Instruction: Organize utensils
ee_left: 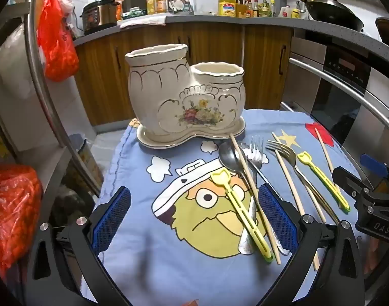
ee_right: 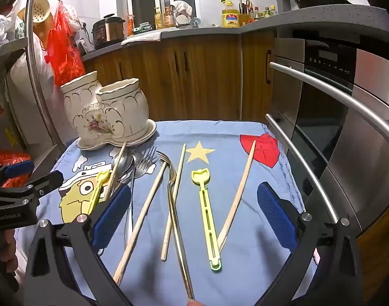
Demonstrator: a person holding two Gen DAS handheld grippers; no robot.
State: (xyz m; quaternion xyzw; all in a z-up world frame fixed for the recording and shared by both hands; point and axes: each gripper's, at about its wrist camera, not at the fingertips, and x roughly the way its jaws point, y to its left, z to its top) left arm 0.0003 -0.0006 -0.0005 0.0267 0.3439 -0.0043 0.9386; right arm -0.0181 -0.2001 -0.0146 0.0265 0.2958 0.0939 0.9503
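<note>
The left gripper (ee_left: 194,216) hangs tilted down with fingers spread wide and empty, over a crossed heap: yellow tool (ee_left: 241,211), spoon (ee_left: 229,156), chopstick (ee_left: 255,199), their long axes running away toward the ceramic holder (ee_left: 184,94). The right gripper (ee_right: 194,216), equally wide and empty, straddles loose chopsticks (ee_right: 143,211) and probably a fork (ee_right: 176,204) on the desk (ee_right: 245,267).

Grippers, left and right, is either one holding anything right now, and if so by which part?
Nothing is held. The left gripper and right gripper are both open above the cloth, and the utensils lie loose on it.
</note>
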